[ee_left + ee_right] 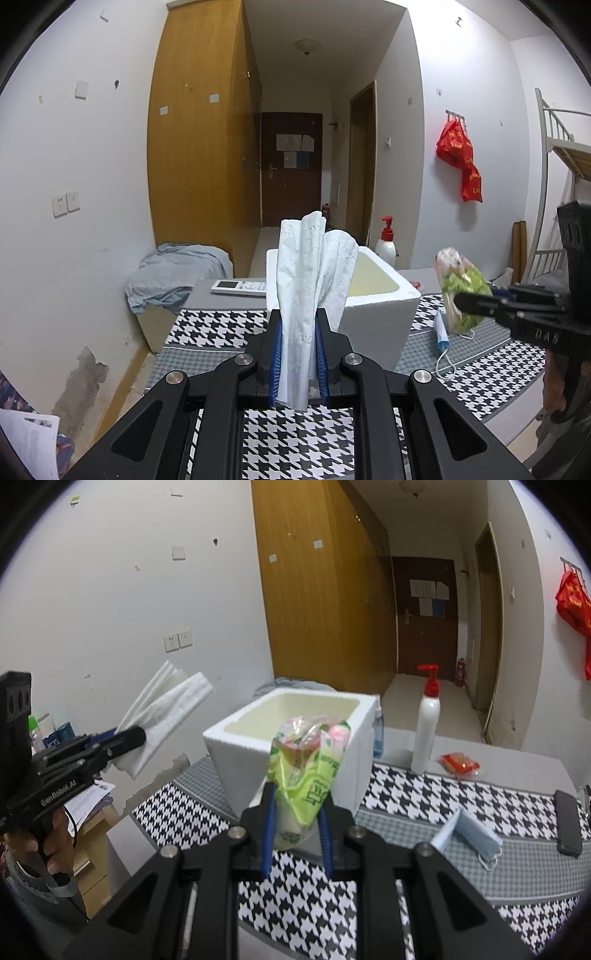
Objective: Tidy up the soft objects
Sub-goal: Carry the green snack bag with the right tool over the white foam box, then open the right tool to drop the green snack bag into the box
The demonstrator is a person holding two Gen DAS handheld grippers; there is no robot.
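Left wrist view: your left gripper pinches a tissue, your right gripper a green packet, both short of the foam box; releasing now drops them outside.

A white pump bottle stands right of centre. A red bag hangs at upper right. A remote lies mid-frame.
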